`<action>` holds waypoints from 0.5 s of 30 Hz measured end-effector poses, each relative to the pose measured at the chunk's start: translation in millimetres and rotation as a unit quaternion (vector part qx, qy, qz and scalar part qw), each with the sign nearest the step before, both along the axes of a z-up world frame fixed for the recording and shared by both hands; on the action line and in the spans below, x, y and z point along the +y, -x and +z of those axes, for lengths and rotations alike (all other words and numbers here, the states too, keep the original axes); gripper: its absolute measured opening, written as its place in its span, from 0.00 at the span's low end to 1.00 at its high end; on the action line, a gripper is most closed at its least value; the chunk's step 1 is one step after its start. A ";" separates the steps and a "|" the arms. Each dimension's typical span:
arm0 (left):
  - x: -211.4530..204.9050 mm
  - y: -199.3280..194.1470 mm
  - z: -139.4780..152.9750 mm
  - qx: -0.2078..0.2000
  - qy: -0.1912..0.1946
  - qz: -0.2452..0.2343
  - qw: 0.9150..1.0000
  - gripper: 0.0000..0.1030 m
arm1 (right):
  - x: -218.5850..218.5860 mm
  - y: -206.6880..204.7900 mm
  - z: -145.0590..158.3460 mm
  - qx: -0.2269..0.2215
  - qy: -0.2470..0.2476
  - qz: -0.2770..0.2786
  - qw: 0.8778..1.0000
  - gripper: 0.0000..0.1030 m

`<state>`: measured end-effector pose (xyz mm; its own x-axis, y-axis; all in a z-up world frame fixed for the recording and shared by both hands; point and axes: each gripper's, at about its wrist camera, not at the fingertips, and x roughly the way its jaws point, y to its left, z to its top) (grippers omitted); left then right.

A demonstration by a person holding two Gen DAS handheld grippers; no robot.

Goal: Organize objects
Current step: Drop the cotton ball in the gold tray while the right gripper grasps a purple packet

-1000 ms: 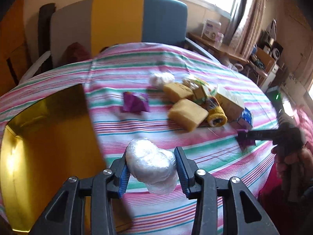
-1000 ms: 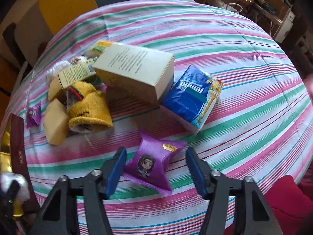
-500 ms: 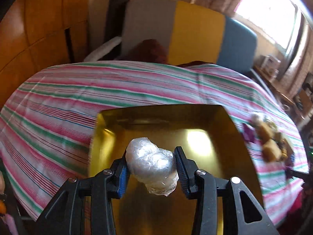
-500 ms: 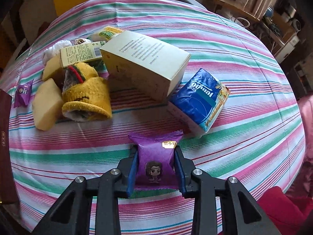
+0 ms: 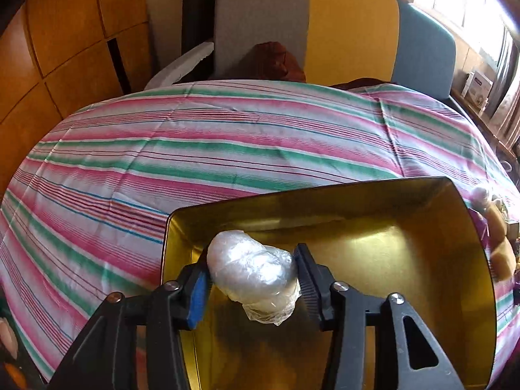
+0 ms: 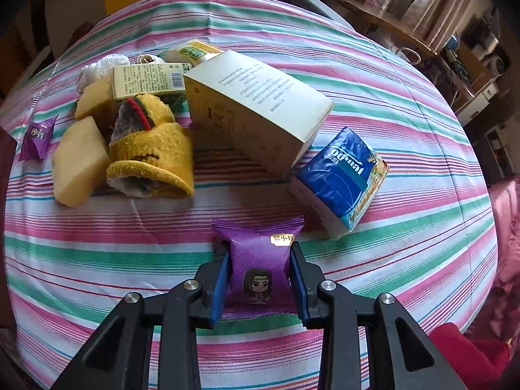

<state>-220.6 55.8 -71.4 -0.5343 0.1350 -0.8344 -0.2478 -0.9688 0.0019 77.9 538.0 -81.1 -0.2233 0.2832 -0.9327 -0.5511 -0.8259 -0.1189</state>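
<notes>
My left gripper [image 5: 252,271] is shut on a white lump wrapped in clear plastic [image 5: 252,269] and holds it over the near left part of a gold tray [image 5: 406,260]. My right gripper [image 6: 260,271] is shut on a purple snack packet [image 6: 260,256] with a cartoon face, held just above the striped tablecloth [image 6: 390,81]. Beyond it lie a blue tissue pack [image 6: 341,175], a cream carton [image 6: 256,107], a yellow knitted sleeve [image 6: 152,149], a yellow sponge [image 6: 78,162] and a second purple packet [image 6: 34,136].
A small green-labelled box [image 6: 148,81], a white plastic ball [image 6: 100,66] and another sponge [image 6: 92,100] lie at the back of the pile. A grey, yellow and blue chair [image 5: 325,26] stands behind the table. A wooden shelf [image 6: 390,22] stands at the far right.
My left gripper has swung left from the pile to above the gold tray, still holding the wrapped lump. My right gripper has closed on the purple packet and lifted it slightly.
</notes>
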 end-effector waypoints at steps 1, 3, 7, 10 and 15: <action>-1.0 1.1 -0.9 0.000 0.000 0.002 1.000 0.51 | -0.9 -0.2 -0.3 -0.001 -0.001 0.001 1.000 0.34; -2.1 -0.4 -0.7 0.002 0.004 0.003 1.000 0.54 | 1.4 -3.9 1.6 -0.001 -0.004 0.003 1.000 0.34; -4.6 -14.8 11.2 0.024 0.014 0.002 1.000 0.64 | 2.4 -5.7 3.0 -0.003 -0.008 0.005 1.000 0.34; -7.9 -37.0 33.0 0.059 0.023 0.015 0.998 0.64 | 4.4 -13.0 4.8 -0.004 -0.010 0.006 1.000 0.34; -11.3 -92.3 78.9 0.131 0.020 0.022 0.991 0.64 | -12.3 -18.5 1.0 -0.009 -0.018 0.011 1.000 0.36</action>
<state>-128.3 44.5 7.6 -0.7374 0.0770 -0.6710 -0.1920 -0.9764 0.0989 96.4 525.7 -80.1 -0.2139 0.3113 -0.9259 -0.5307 -0.8328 -0.1574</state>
